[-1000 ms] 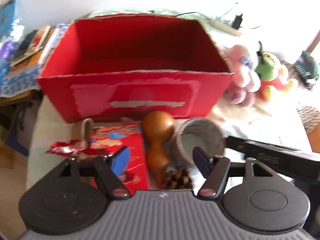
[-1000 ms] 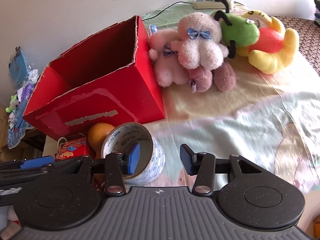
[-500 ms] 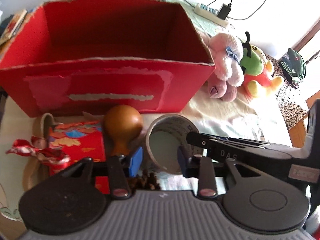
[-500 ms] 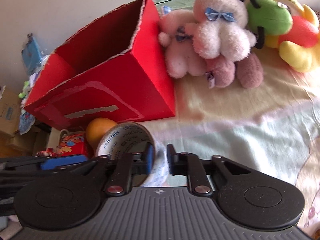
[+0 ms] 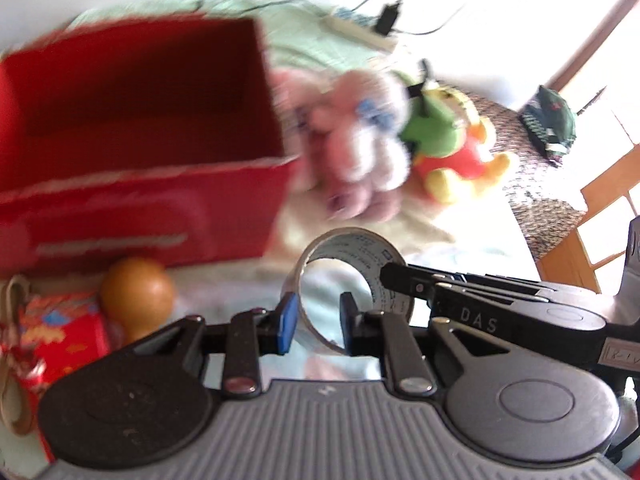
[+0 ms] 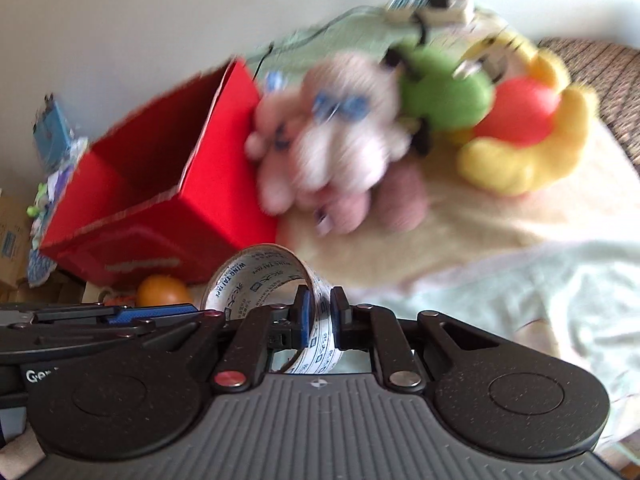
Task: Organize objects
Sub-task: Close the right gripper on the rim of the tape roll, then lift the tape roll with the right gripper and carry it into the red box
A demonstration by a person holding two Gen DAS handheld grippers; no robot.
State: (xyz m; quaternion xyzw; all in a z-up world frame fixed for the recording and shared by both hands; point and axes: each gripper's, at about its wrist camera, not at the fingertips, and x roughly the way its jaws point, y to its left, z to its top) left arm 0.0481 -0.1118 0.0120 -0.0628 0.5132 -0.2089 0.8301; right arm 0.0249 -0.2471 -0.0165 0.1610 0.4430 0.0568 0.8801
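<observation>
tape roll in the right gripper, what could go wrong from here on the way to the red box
The right gripper pinches only one wall of the tape roll, so the roll could twist or slip out. The left gripper straddles the roll's opposite wall and may snag it. The red box has the pink plush toys leaning against its side, which could get knocked.

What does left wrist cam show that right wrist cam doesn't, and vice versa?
Only left wrist: the red patterned packet beside the gourd, the dark green object on the woven surface far right, and the left gripper with one finger either side of the tape's wall.
Only right wrist: the blue items against the wall behind the box.
Both: tape roll, right gripper clamped on its wall, red box, orange gourd, plush toys, power strip.
</observation>
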